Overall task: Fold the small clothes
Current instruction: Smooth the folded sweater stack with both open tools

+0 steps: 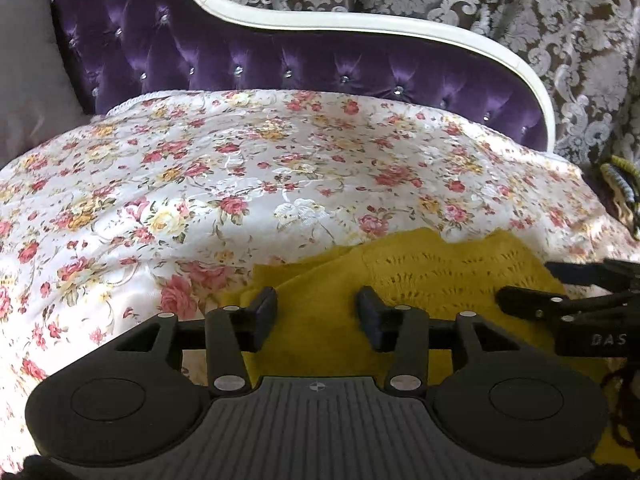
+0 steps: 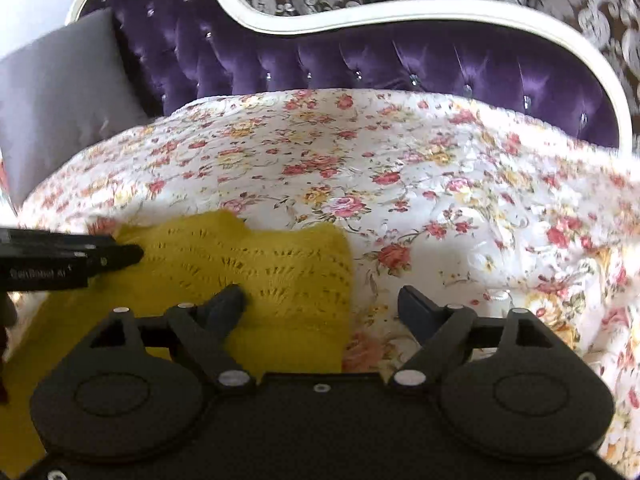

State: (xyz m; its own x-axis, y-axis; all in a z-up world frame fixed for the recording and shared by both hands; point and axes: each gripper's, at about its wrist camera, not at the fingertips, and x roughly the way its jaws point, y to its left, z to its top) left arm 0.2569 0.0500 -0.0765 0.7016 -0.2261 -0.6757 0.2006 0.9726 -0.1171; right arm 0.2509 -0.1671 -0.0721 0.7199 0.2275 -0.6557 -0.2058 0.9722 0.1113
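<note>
A mustard-yellow knit garment (image 1: 420,280) lies flat on the floral bedspread (image 1: 240,184). My left gripper (image 1: 317,308) is open just above the garment's left part, with a gap between its pads and no cloth pinched. The right gripper (image 1: 524,282) reaches in from the right over the same garment. In the right wrist view the garment (image 2: 260,264) sits left of centre. My right gripper (image 2: 322,302) is wide open, its left finger over the knit, its right finger over the bedspread (image 2: 440,184), and the garment's right edge between them. The left gripper (image 2: 128,252) enters from the left.
A purple tufted headboard (image 1: 280,68) with a white curved frame (image 1: 360,24) runs along the back. A grey pillow (image 1: 28,60) leans at the far left. Patterned curtains (image 1: 520,8) hang behind. A striped knit item (image 1: 620,184) lies at the bed's right edge.
</note>
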